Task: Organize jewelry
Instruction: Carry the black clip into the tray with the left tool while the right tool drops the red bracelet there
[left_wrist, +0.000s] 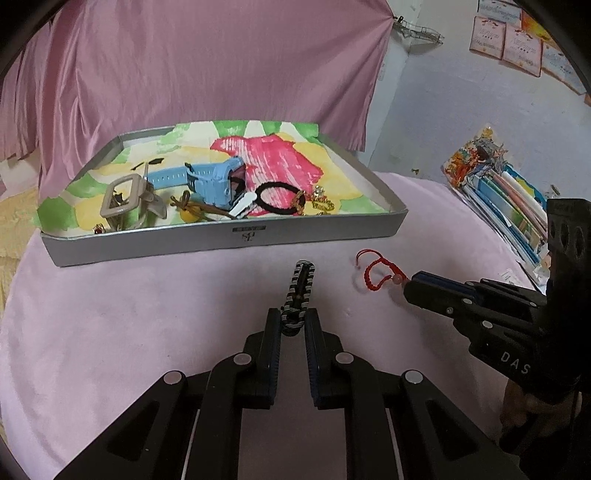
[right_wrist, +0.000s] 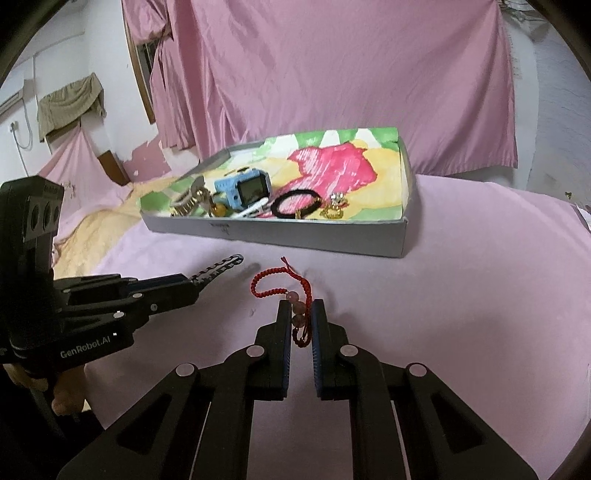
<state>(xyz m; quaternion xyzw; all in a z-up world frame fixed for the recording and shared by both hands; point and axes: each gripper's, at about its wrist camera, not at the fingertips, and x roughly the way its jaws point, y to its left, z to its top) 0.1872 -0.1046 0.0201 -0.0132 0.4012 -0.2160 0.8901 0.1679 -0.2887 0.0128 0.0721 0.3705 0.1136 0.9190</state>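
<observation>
My left gripper is shut on one end of a black-and-white striped bracelet, which sticks out forward over the pink cloth; it also shows in the right wrist view. My right gripper is shut on a red cord bracelet at its pink beads; the cord loop lies on the cloth, also in the left wrist view. A grey tray lined with flowered paper stands beyond both. It holds a blue watch, a black hair tie, gold pieces and a beige clip.
A stack of books and packets lies at the right of the left wrist view. Pink curtains hang behind the tray. A yellow cloth lies to the left of the pink cover.
</observation>
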